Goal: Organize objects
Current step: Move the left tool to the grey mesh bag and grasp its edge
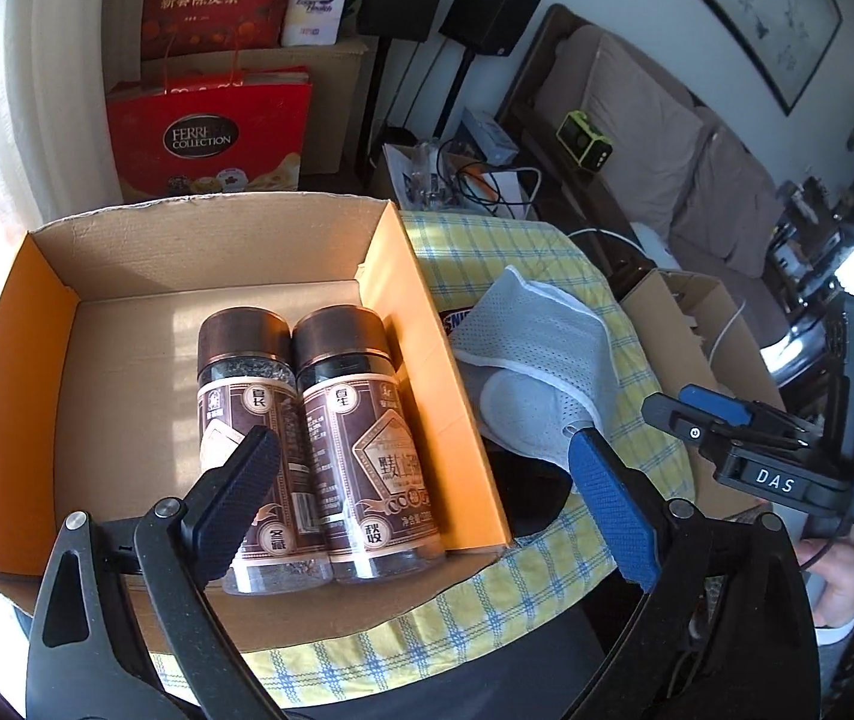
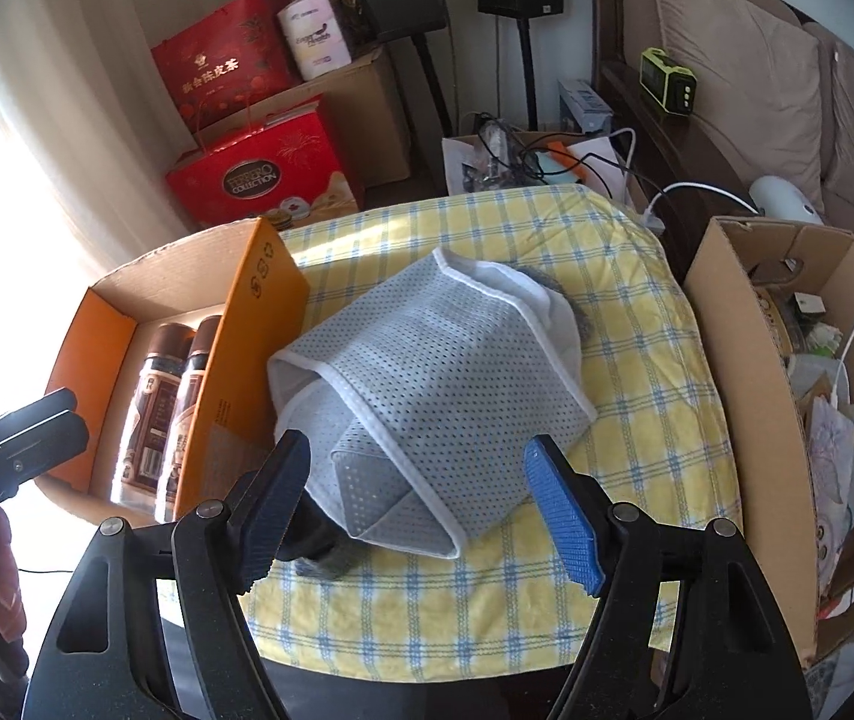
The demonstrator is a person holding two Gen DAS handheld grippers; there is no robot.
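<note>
Left gripper [image 1: 420,468]: jaws spread wide, nothing pinched, hanging low in the frame over the near ends of two brown-capped jars [image 1: 312,438]. Jars lying side by side on the floor of the orange cardboard box [image 1: 408,306], caps toward the top of the picture — probably laid flat and parallel so they sit below the rim and leave the left half of the box free.

Right gripper [image 2: 417,501]: jaws likewise parted and empty, framing the near end of a folded grey mesh cloth [image 2: 439,378] at the centre of its view. Cloth resting on the yellow checked cover of the worktop [image 2: 637,324], its left edge just beside the box wall, with a dark item [image 2: 312,540] half hidden beneath the lower corner — too covered to name.

Further out: a snack-bar wrapper [image 1: 457,321] wedged between box wall and cloth, a second open carton [image 2: 745,396] of oddments at the right edge, red gift bags [image 2: 264,174] upper left.

Likely next candidate for boxing: the cloth, being nearest the open right jaws.
</note>
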